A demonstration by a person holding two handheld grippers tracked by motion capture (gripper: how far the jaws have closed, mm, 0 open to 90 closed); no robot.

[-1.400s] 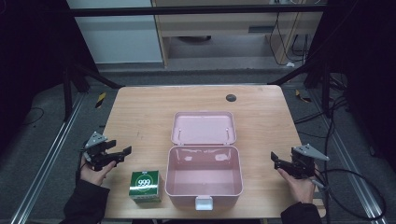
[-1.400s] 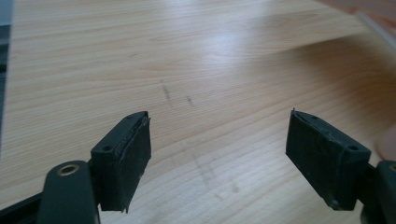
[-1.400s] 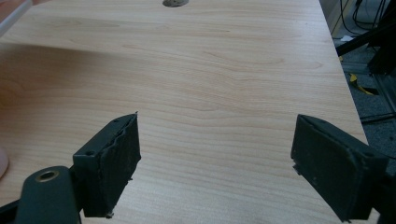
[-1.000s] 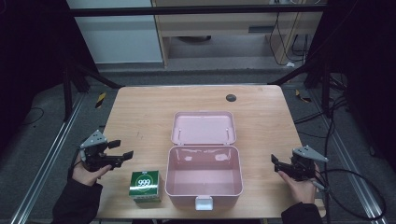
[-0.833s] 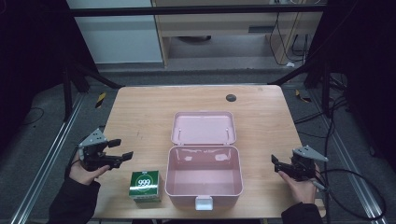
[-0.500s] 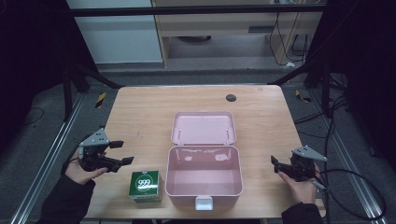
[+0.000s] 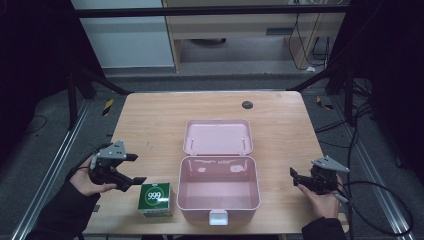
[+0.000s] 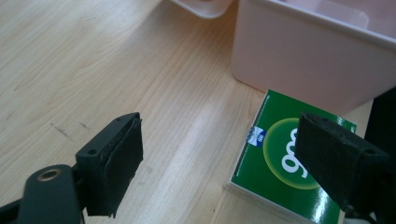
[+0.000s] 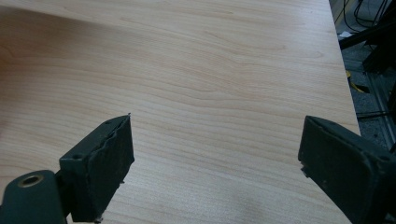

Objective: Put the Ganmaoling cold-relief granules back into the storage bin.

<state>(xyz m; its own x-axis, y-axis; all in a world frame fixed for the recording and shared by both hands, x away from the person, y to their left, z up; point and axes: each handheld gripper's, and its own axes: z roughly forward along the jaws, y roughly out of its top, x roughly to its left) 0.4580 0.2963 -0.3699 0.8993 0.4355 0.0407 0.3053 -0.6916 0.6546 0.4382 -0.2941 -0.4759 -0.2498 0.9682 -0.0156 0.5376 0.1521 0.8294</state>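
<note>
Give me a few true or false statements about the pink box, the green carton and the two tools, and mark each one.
1. The pink box is open, its lid lying back on the table. True.
2. The green carton sits inside the box. False: it stands on the table just outside the box's left wall.
3. The left tool is open and holds nothing. True.
4. The right tool grips the box's rim. False: it is open, off to the box's right, above bare wood.
5. The left tool's view shows the carton ahead of its jaws. True.
</note>
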